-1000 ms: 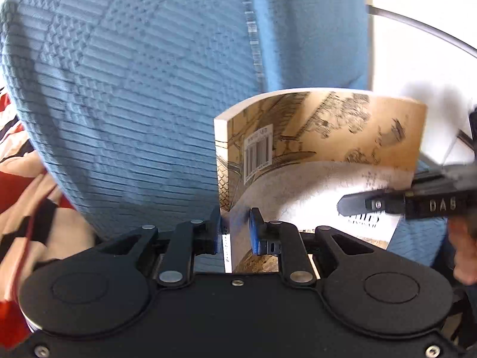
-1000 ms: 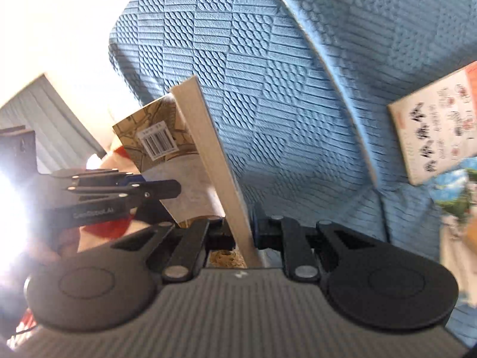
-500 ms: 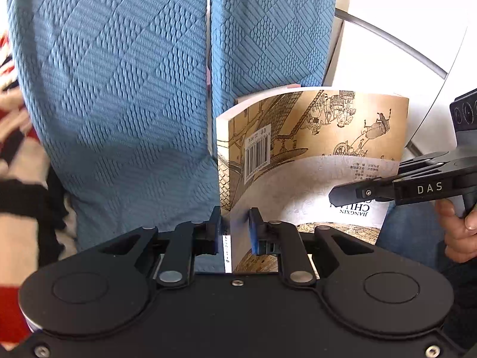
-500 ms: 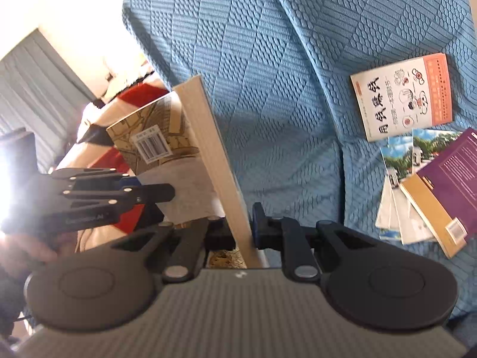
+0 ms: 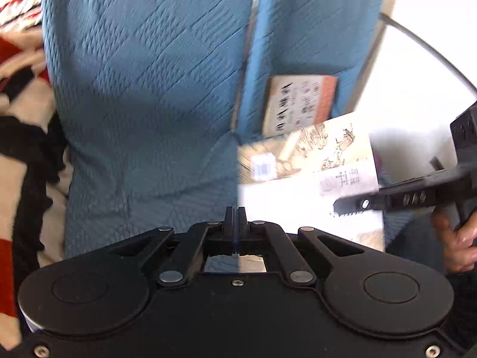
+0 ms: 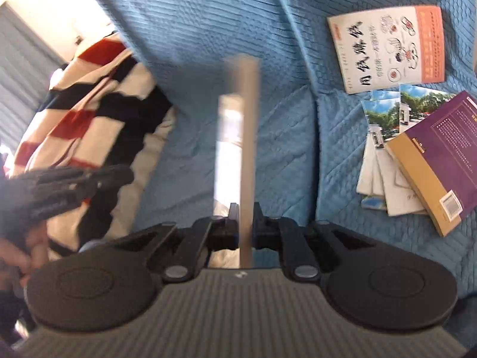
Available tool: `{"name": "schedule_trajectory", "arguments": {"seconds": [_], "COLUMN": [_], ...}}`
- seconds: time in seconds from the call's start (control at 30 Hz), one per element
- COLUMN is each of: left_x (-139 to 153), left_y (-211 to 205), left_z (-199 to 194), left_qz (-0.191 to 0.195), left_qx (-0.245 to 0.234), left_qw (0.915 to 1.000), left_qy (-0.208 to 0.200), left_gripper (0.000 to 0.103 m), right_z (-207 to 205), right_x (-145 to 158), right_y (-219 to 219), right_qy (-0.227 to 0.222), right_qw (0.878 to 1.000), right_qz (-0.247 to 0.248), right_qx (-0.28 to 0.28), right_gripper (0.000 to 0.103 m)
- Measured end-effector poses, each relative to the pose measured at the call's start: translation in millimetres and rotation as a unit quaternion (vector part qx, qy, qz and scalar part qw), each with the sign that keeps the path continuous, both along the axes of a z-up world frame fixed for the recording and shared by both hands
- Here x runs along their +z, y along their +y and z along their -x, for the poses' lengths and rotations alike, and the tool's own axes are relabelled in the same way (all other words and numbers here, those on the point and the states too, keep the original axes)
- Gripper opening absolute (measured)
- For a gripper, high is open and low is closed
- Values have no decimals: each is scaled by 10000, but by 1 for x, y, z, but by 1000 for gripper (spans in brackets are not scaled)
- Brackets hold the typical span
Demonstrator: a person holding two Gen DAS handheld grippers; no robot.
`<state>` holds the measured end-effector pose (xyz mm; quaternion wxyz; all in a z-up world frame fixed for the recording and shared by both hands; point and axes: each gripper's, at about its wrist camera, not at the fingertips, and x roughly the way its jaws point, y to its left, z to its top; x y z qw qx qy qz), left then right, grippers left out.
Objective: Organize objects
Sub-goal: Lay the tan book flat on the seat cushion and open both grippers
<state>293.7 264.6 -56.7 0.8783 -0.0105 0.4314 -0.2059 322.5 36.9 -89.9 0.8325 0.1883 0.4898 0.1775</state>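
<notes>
Above the blue quilted sofa cover [image 6: 193,59], the right gripper [image 6: 245,223] is clamped on a paperback book [image 6: 244,137] held edge-on; the left gripper [image 5: 235,217] has its jaws together on nothing, beside the book.

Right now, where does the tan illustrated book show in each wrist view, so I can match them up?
Left wrist: tan illustrated book sits right of centre, cover facing the camera, right gripper at its edge.
Right wrist: seen edge-on at centre, clamped in the right gripper.
Shared landmark: the white and orange book on the blue cover.
</notes>
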Motion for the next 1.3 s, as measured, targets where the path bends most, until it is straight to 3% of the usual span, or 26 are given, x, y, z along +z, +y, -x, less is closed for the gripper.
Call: {"name": "schedule_trajectory", "arguments": {"seconds": [0.1,0.3,0.47,0.8,0.97,1.03,1.17,1.3], "left_x": [-29,-65,-65,-56,-47,-42,-27,-10], "left_y": [7,4,-1,-3,-7,-8,-13,-22], "left_z": [-18,-23,-25,-35,-25,-20,-8,5], "left_qz": [156,125,92,128,122,150,178,239], "left_qx": [67,-64,126,451,483,521,547,565], "left_qw": [9994,9988,9990,9982,9982,9980,9981,9981], "left_qy": [300,476,411,386,343,317,224,62], "left_gripper": [0,0,0,0,1,2,5,6], "right_z": [-25,-63,-85,-93,-92,-90,-75,-48], "right_x": [-22,-55,-74,-99,-95,-89,-61,-22], "right_y": [-10,-4,11,11,12,8,-9,-14], "right_qy": [311,136,-3,140,182,192,-123,-627], "right_qw": [9995,9981,9958,9967,9944,9933,9972,9949], "right_qz": [-52,432,616,650,1004,1127,738,780], "right_qx": [-99,428,675,474,279,141,-25,-123], "right_gripper": [13,10,10,13,31,46,45,46]}}
